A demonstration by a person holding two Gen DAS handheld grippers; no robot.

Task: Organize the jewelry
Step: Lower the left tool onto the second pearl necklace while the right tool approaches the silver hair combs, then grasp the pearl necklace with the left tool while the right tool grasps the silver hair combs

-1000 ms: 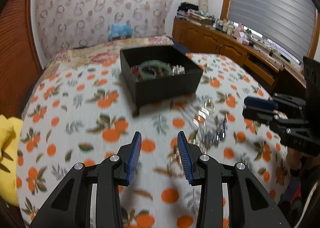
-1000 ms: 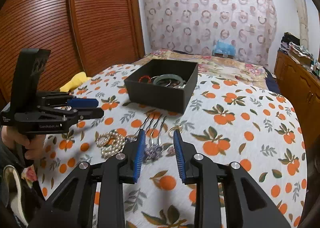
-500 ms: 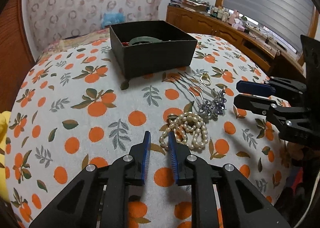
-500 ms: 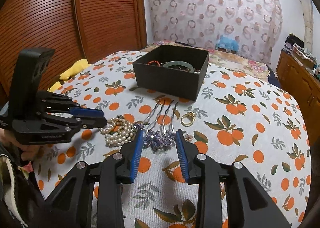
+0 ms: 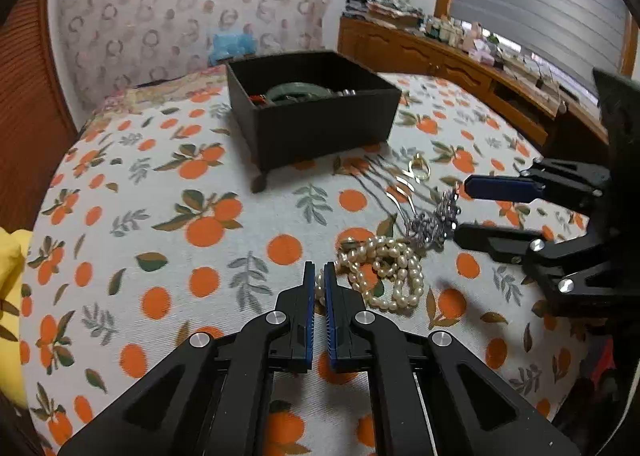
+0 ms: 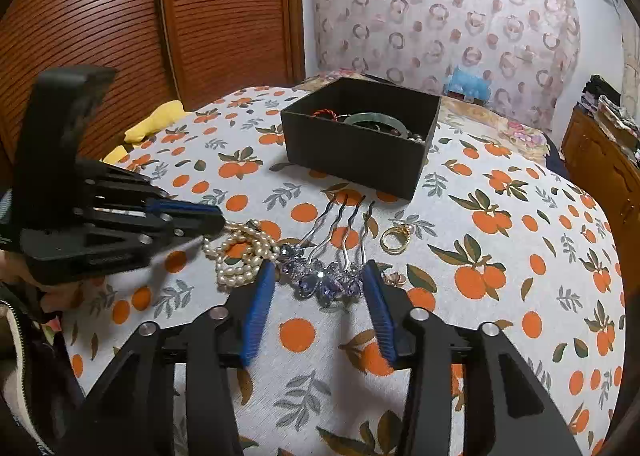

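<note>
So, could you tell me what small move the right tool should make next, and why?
Probably ease it down and close on the purple hair comb. The right tool is open, its fingers either side of the comb's jeweled head, not yet gripping. The black box behind already holds bangles, so the comb likely goes there. The left tool sits nearly shut beside the pearl strand.

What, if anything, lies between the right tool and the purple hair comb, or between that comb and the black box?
Nothing visible blocks either. The right tool is open around the comb's purple end. Only bare tablecloth lies between its prongs and the box. The pearls lie beside it, to the left.
</note>
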